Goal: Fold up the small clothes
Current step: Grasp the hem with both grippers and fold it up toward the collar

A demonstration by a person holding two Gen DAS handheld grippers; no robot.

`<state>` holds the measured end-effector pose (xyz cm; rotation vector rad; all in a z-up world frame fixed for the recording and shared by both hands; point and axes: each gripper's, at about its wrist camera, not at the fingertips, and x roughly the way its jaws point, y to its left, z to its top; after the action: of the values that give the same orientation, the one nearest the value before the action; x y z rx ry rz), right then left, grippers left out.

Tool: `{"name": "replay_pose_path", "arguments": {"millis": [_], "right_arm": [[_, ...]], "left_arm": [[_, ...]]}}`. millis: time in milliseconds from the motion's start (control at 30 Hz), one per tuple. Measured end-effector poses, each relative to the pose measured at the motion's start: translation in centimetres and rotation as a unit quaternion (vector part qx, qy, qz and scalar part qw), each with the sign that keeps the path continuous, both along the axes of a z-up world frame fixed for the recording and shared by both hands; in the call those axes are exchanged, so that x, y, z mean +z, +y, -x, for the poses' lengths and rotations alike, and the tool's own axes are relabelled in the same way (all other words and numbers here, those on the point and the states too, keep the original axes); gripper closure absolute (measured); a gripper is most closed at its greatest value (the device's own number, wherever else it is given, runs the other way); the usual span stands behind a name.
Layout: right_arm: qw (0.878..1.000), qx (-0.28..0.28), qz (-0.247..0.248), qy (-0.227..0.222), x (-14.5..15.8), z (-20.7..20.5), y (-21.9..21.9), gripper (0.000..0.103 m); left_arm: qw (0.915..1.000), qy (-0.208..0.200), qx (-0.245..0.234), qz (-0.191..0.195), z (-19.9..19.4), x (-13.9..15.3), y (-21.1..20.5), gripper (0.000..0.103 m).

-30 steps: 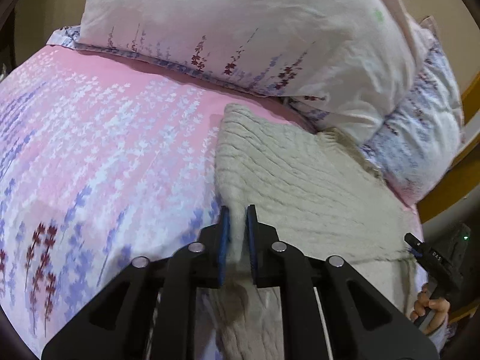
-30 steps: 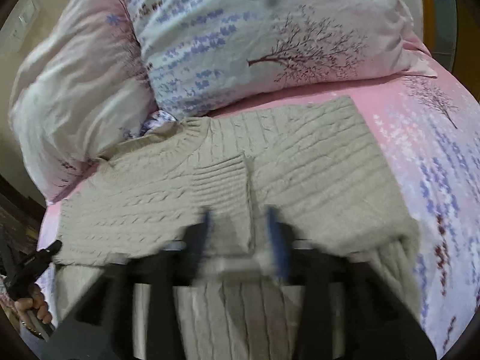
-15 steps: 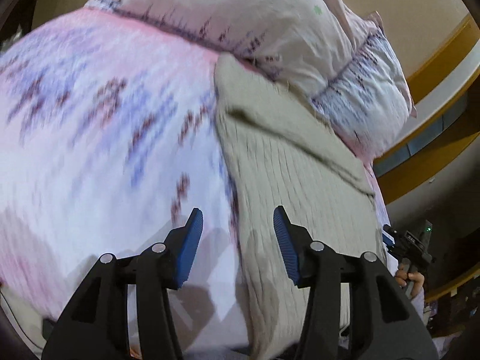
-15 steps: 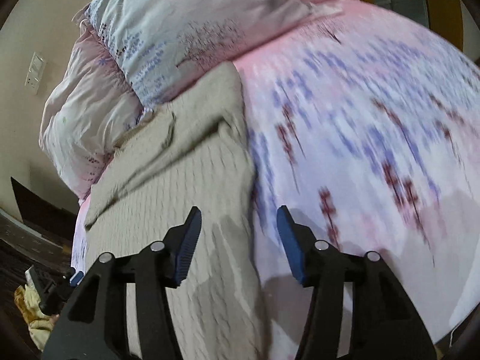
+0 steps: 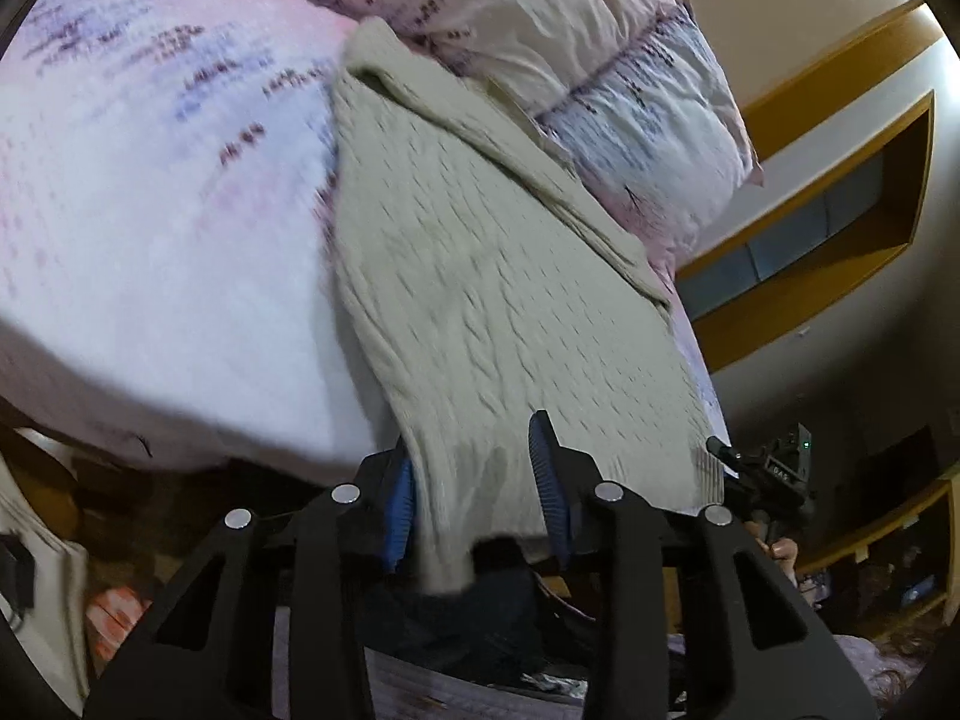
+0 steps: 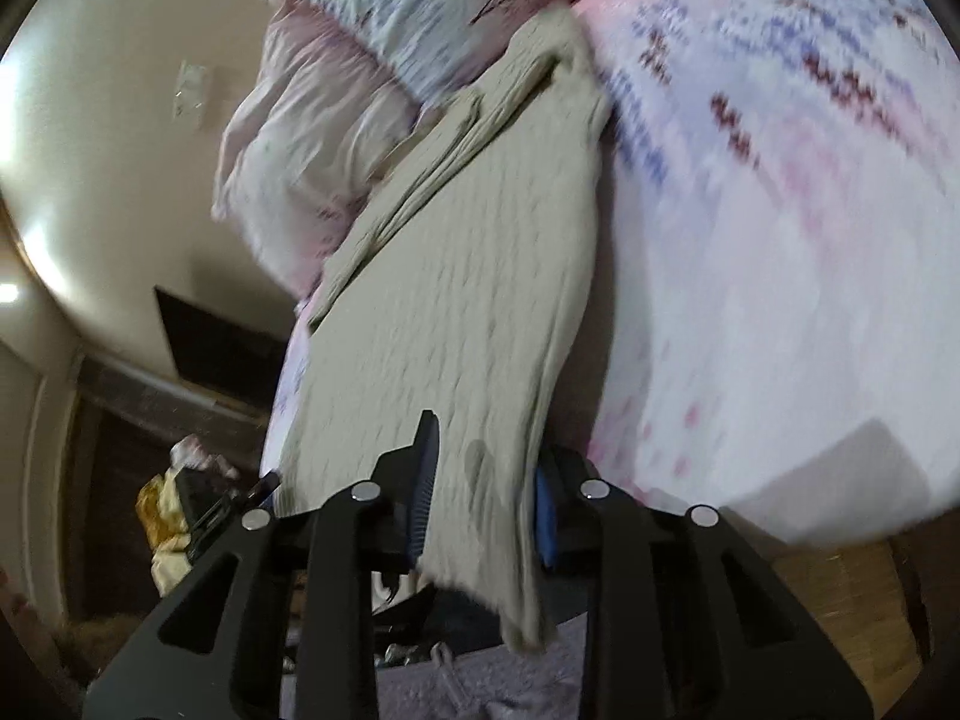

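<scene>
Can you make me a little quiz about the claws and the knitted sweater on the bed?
1. True or false: the sweater is bright red.
2. Which part of the sweater sits between the left claw fingers? A) the bottom edge hanging off the bed B) the end by the pillows C) none of it
3. Fill in: the right claw has its fingers on both sides of the sweater's ____ edge.

Key: 1 false, it is beige. 2 A. 3 bottom.
</scene>
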<state>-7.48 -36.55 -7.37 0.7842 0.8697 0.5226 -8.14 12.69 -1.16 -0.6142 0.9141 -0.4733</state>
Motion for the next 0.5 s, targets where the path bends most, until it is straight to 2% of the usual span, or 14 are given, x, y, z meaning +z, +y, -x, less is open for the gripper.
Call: {"name": "replay_pose_path", "arguments": {"millis": [67,133,200,233,400,500], "right_arm": [[1.000,0.012,0.003,0.002,-0.3,0.8,0.5,0.080],[1.000,0.016,0.000,0.003,-0.4,1.1,0.7,0.091],[1.000,0.017,0.008,0.003,-0.4,1.4,1.0,0.094],[1.000,0.015,0.013,-0.001,-0.2,1.4,1.0,0.095],[0.995,-0.010,0.068,-0.074,3.2,1.5,1.7,0.096],[0.984,-0.032,0.121,-0.126,5.8,1.5,2.0,0.096]], "left_arm": [[1.0000,0.002,-0.007,-0.003,0.3,-0.1,-0.6,0.073],[0.9999,0.004,-0.007,-0.007,0.3,0.0,-0.8,0.077],[0.9999,0.004,-0.008,-0.008,0.3,0.2,-0.8,0.090],[0.9999,0.005,-0.008,-0.011,0.1,0.3,-0.9,0.093],[0.9989,-0.018,-0.004,-0.044,-0.7,1.6,-1.1,0.096],[0.9966,-0.049,0.006,-0.067,-1.7,3.4,-0.9,0.097]]}}
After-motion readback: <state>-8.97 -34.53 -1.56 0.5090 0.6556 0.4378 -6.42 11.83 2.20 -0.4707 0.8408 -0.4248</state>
